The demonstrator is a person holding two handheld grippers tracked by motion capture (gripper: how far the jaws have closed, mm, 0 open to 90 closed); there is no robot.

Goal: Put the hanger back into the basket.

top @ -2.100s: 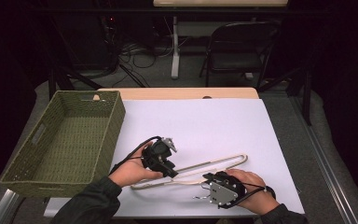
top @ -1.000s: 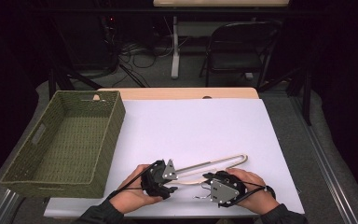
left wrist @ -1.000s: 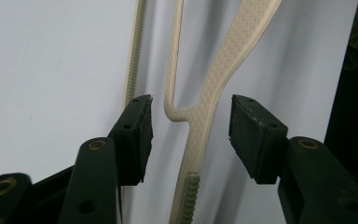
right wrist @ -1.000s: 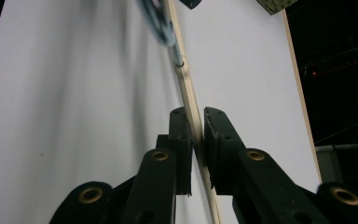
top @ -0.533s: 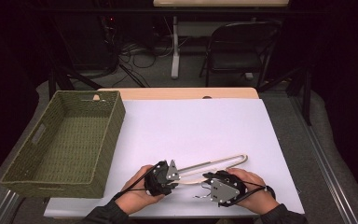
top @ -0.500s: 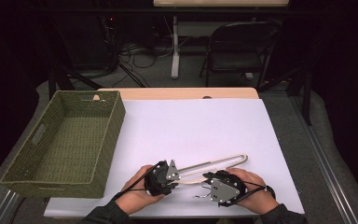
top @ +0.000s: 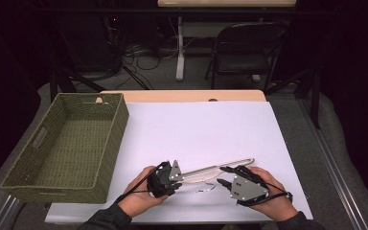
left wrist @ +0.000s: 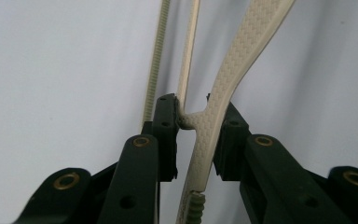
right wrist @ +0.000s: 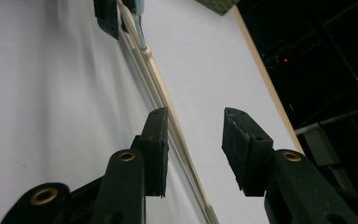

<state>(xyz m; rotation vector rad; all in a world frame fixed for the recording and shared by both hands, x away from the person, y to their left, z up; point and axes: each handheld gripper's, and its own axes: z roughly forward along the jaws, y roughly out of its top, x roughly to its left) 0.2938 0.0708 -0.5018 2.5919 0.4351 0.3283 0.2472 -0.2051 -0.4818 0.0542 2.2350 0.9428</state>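
Seen from above, near the front edge of the white-covered table [top: 211,124]: a cream hanger [top: 220,166] lying flat, with a gripper at each end of it. Well off to the left side, a green woven basket [top: 120,124], apart from both hands. Left gripper [top: 172,178] closed across the hanger's patterned arm [left wrist: 223,93], one pad against a small stub on it and the other pressed to its far side; probably gripped at this thicker part because the thin rails beside it would give little purchase. Right gripper [top: 223,176] resting low over the table with jaws spread wide and holding nothing, likely lined up to take the other end so the long frame can be lifted level rather than swinging from one point. From the left gripper view [left wrist: 193,112], the contact itself, hidden under the hand in the high view. From the right gripper view [right wrist: 193,126], the thin bar [right wrist: 168,112] running beside one pad, untouched, and the other gripper's jaws far along it.
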